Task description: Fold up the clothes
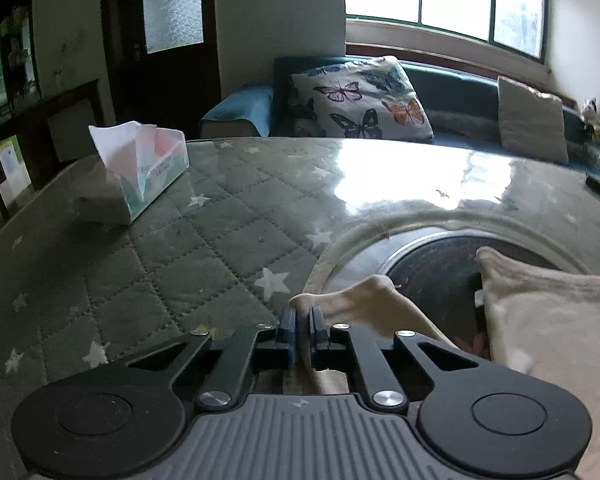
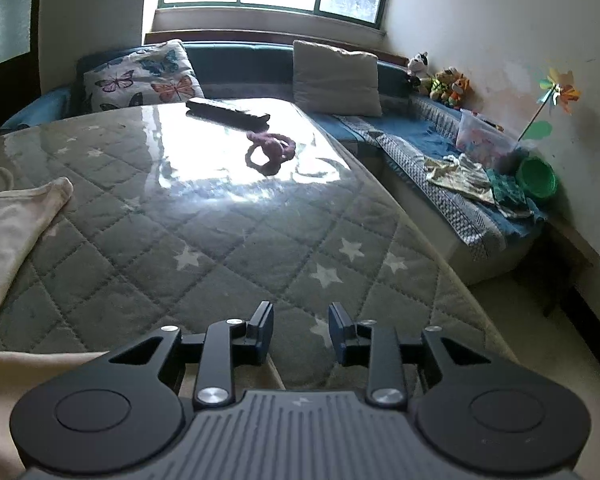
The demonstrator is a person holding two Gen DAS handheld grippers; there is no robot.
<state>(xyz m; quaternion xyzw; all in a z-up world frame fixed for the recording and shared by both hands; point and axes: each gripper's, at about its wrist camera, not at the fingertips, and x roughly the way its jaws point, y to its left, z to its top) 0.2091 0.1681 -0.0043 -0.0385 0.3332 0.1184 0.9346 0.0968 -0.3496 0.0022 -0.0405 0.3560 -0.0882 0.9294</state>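
Over on the far left of the left wrist view, a tissue box [image 1: 146, 168] sits on the surface [image 1: 204, 240], a quilted grey cover with white stars under a glossy sheet. Just right of centre, the left gripper [image 1: 302, 318] is clenched tight on a fold of the cream garment [image 1: 364, 304], the pinched cloth bulging up just beyond the pads. More of that cloth spreads away to the right, a second corner rising over a dark round inset [image 1: 440, 276] in the surface. Behind it all, a butterfly cushion [image 1: 360, 98] leans on the sofa under the window.

Switching to the right wrist view: the cream garment [image 2: 16, 220] lies flat along the left edge, one corner pointing toward the middle, more of it bunched low at the near left beside the gripper's body. The right gripper [image 2: 301, 320] hovers above the quilted surface [image 2: 220, 240], jaws released and spread apart, only starred quilting between them. Farther back a dark remote [image 2: 228, 114] rests in the window glare, a pink looped cord [image 2: 270, 150] just in front of it. At the right, a bench holds a green bowl [image 2: 538, 178] and soft toys [image 2: 446, 82].
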